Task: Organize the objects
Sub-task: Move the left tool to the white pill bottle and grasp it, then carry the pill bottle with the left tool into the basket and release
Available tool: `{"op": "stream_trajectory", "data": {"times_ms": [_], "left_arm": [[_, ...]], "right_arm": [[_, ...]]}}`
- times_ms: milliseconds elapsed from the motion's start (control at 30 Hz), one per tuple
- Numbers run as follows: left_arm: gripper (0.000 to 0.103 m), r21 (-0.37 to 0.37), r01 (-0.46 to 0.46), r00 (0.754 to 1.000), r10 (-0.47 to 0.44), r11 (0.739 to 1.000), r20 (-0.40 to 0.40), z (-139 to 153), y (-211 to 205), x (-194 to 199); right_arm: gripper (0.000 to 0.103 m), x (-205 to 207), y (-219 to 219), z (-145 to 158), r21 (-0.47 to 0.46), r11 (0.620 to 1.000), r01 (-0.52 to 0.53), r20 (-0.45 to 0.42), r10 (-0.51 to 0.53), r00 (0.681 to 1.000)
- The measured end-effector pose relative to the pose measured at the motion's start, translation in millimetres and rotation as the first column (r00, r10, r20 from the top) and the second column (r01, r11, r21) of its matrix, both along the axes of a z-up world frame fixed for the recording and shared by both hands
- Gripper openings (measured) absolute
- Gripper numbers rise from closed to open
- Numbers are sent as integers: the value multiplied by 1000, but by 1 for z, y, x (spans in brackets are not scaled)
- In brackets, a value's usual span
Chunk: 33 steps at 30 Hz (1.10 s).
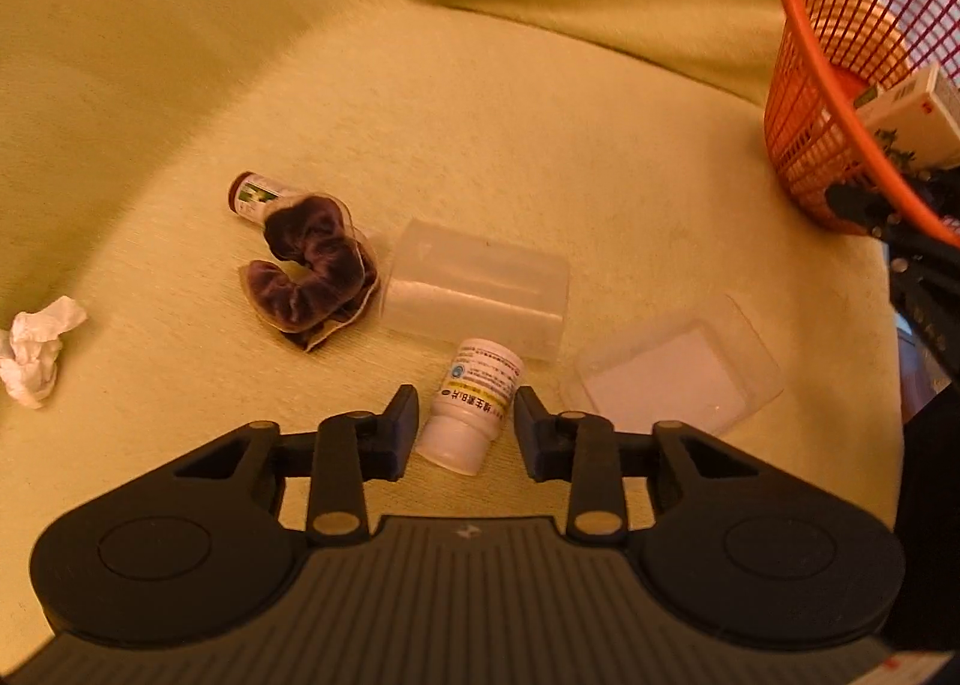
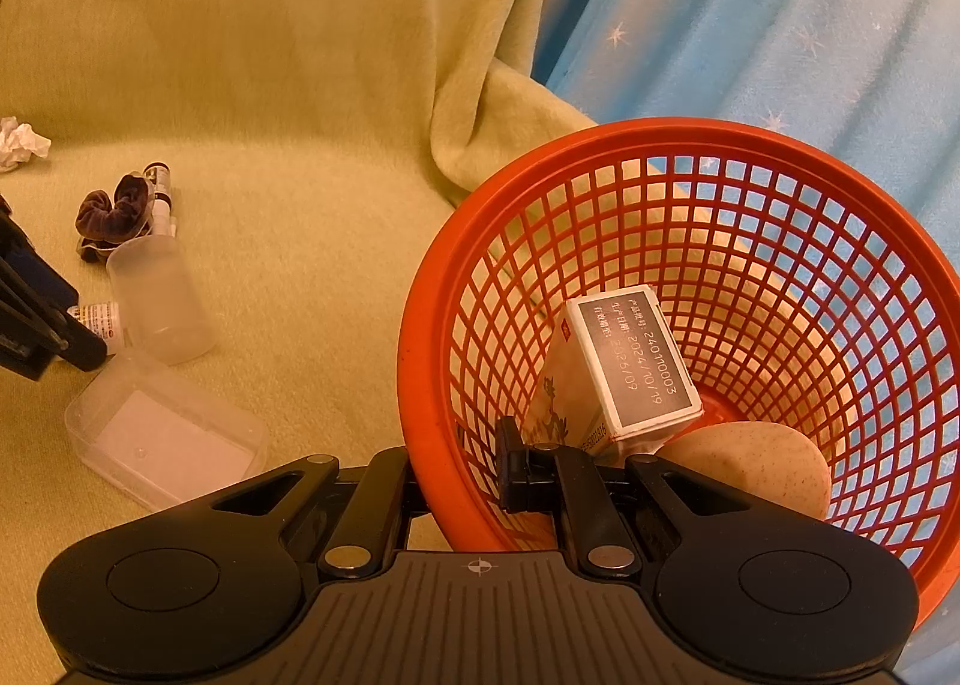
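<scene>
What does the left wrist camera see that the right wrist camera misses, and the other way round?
Only the left wrist view shows the left tool from behind, its fingers either side of the white pill bottle, a gap visible on each side.

Only the right wrist view shows the right tool shut on the orange basket's rim, the blue starred curtain, and a tan round object in the basket.

Both show the purple scrunchie, crumpled tissue, clear container, clear lid, brown bottle and boxed item.
</scene>
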<state>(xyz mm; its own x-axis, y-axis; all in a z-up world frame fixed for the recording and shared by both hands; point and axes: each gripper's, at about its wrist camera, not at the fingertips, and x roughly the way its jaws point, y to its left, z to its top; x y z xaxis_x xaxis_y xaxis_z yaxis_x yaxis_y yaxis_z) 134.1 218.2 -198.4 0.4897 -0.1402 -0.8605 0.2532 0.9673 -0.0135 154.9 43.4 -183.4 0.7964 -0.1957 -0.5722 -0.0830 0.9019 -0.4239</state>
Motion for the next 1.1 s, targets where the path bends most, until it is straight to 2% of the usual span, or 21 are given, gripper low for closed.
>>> {"op": "stream_trajectory", "data": {"times_ms": [33, 267, 633, 833, 1100], "left_arm": [[23, 7, 2, 1000, -2, 1000, -5, -1, -1, 1], [23, -4, -21, 1000, 21, 1000, -11, 6, 3, -1], [23, -79, -66, 996, 70, 995, 48, 50, 16, -4], [23, -93, -50, 994, 59, 994, 94, 75, 12, -4], [23, -118, -34, 991, 49, 992, 125, 94, 7, -3]], "right_arm": [[7, 0, 0, 0, 0, 1000, 0, 0, 0, 1000], [7, 0, 0, 0, -1, 1000, 0, 0, 0, 1000], [7, -1, -1, 1, -5, 1000, -1, -1, 1, 1000], [7, -1, -1, 1, -6, 1000, -1, -2, 1, 1000], [7, -1, 0, 1, -5, 1000, -1, -2, 1, 1000]]}}
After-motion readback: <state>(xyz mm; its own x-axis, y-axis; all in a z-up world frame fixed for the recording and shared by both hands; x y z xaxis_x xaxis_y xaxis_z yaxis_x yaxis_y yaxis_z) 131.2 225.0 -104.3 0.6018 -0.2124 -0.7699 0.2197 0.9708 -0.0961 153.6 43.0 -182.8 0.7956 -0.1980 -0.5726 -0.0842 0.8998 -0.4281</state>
